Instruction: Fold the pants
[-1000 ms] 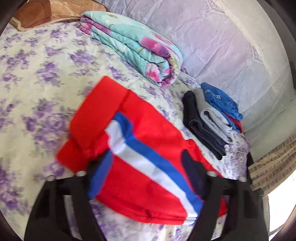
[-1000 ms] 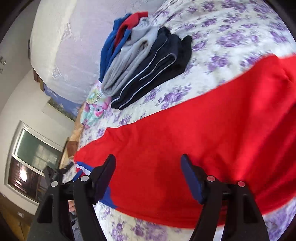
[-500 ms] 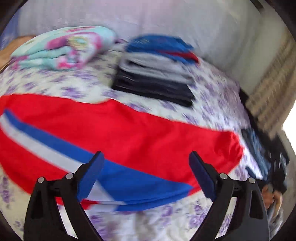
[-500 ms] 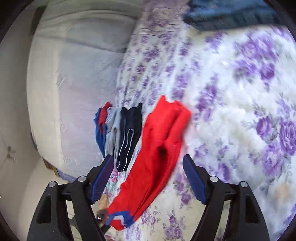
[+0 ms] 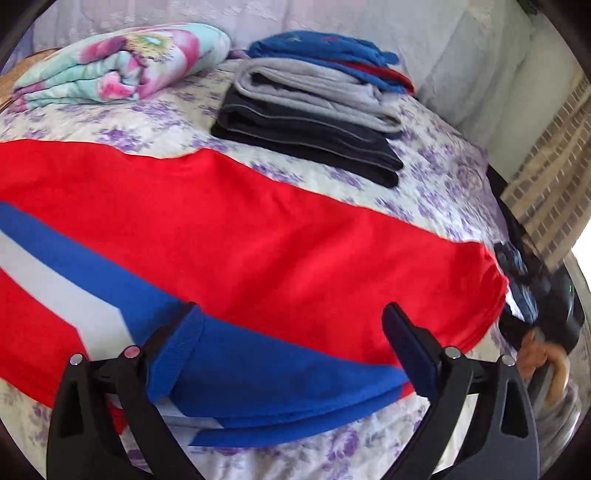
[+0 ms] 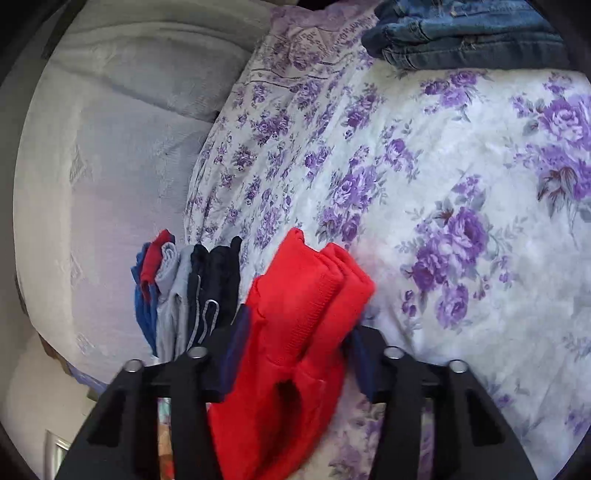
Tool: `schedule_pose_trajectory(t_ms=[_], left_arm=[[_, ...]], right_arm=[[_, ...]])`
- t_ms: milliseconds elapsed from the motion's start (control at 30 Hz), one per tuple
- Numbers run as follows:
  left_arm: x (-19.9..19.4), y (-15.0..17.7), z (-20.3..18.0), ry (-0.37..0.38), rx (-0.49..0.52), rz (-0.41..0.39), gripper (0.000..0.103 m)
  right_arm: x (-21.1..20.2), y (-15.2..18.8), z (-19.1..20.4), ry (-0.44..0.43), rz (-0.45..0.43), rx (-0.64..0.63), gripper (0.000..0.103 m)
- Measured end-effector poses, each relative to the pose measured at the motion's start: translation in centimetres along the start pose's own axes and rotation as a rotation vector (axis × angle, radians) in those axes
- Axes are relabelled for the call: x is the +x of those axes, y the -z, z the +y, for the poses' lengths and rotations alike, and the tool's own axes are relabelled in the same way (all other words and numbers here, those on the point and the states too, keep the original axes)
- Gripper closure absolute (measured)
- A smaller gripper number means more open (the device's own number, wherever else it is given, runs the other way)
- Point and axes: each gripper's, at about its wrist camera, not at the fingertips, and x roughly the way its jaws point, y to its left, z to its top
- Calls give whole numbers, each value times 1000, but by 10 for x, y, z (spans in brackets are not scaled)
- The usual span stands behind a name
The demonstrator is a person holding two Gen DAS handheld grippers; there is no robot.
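A: Looking through your left wrist camera, your left gripper [image 5: 291,343] gapes wide over the red pants [image 5: 258,240] on the floral bedsheet [image 5: 436,177]; folded clothes [image 5: 310,110] lie beyond.

B: And your right wrist camera?

A: Your right gripper [image 6: 295,328] pinches the pants' red cuffs [image 6: 314,288] between its fingers; jeans [image 6: 469,33] sit far right.

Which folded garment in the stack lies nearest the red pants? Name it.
The black one, at the stack's front edge beside the red pants; the grey and blue ones lie farther back.
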Motion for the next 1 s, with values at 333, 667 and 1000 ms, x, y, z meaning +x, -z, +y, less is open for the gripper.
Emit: schedule_pose_trajectory(t_ms=[333,667,1000], left_arm=[[51,3,-76,-149,260,134,5],[-11,-8,-14,-184,125,-43,5],[-95,4,91,-143,-139,-279,5]], right_arm=[[-7,-5,-4,-53,-2,2,76],[-6,-2,0,-12,-11,-58,77],[-30,74,146,67,-204,-742,81]])
